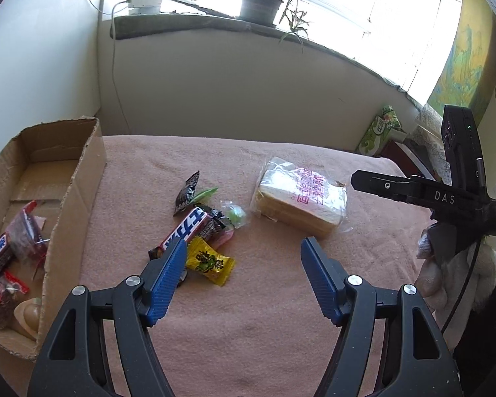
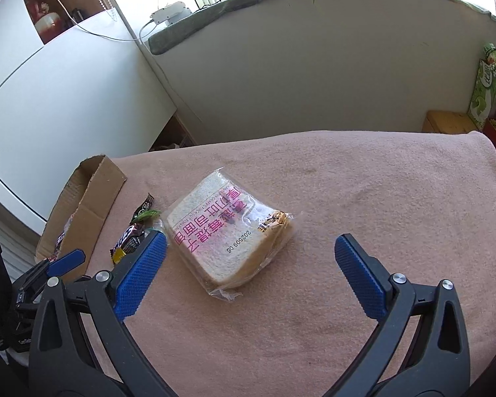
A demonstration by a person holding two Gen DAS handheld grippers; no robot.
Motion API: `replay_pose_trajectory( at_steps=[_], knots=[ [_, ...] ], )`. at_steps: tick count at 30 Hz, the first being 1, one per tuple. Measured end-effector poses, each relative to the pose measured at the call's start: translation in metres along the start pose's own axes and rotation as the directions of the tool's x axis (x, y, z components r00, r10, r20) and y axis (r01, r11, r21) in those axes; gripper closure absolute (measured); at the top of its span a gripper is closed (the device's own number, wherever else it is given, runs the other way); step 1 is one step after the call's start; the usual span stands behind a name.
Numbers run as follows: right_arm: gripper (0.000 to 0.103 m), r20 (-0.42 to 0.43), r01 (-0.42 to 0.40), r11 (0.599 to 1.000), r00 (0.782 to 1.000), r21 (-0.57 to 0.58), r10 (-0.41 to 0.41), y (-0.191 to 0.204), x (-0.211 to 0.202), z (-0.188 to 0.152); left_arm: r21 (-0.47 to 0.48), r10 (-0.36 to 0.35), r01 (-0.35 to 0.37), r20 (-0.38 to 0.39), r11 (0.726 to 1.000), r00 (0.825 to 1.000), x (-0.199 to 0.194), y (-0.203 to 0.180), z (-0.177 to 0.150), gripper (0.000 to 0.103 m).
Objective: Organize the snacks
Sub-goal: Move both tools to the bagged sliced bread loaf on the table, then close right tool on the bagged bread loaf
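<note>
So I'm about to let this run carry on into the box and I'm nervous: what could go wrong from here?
Three risks, as I judge them:
1. The bagged bread is soft; the open right tongs could squash it.
2. The small snacks lie bunched, the chocolate bar touching the yellow candy, so the open left tongs might catch two or knock one away.
3. The cardboard box has a tall flap that a carried item could hit.

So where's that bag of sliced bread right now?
The bag of sliced bread lies flat on the pink cloth, ahead of the open right gripper, with the small snack pile to its left.
</note>
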State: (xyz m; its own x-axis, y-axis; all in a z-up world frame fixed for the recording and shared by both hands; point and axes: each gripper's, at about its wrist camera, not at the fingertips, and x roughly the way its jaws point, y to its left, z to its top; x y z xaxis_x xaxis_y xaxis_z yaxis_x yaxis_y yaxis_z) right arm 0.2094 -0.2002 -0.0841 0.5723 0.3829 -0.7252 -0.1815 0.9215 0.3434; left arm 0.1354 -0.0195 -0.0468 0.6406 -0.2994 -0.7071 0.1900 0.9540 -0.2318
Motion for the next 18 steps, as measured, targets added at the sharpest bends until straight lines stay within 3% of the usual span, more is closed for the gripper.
replay_pose_trajectory(
  at_steps=[18],
  knots=[
    [0.0,-0.089,-0.152,0.977,0.982,0.147,0.166,-0.015,0.037,-0.001,0.08,-0.091,0.099,-0.099,0.992,0.991,0.08,-0.021,0.045,0.032]
  ],
)
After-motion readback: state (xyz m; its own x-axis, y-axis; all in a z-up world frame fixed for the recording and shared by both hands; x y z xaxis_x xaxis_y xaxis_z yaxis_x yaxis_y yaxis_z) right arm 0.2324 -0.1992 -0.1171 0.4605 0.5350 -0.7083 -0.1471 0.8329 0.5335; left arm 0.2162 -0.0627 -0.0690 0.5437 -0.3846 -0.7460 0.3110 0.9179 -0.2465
